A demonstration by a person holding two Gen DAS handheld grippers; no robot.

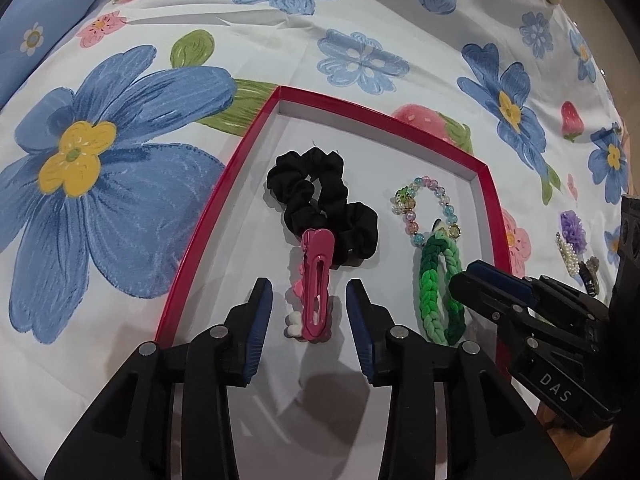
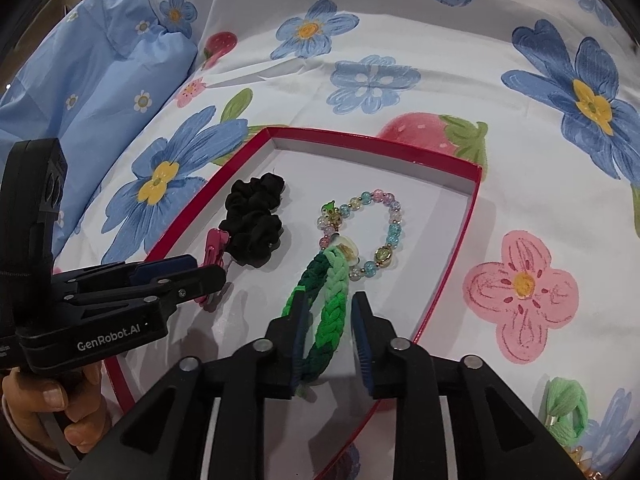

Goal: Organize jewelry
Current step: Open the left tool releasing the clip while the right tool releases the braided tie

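Everything turns on the red-rimmed box (image 1: 491, 216) lying on the flowered bedsheet (image 1: 360, 20), and from where I stand both tools are working inside it. The left gripper (image 1: 309, 312) has its jaws apart, one on either side of the pink hair clip (image 1: 316, 280), which lies flat on the box floor near the front, its far tip resting against the black scrunchie (image 1: 320, 200) toward the box's middle. The right gripper (image 2: 329, 332) also has its jaws apart, straddling the near end of the green braided band (image 2: 324, 300) at the box's front right; I cannot tell whether its left pad actually touches the braid. The band's far end overlaps the beaded bracelet (image 2: 394, 216), which sits toward the box's back right. I'd judge each piece has just been laid down, or is about to be nudged into place. To do this well, lift both tools straight up and clear, so that no pad drags the clip or catches the soft braid and pulls it across the beads. If tidier spacing is wanted, draw the band toward the box's front edge until it stops overlapping the bracelet. More pieces wait outside the box to its right: a purple flower clip (image 1: 573, 232) and a pearl clip (image 1: 570, 258).
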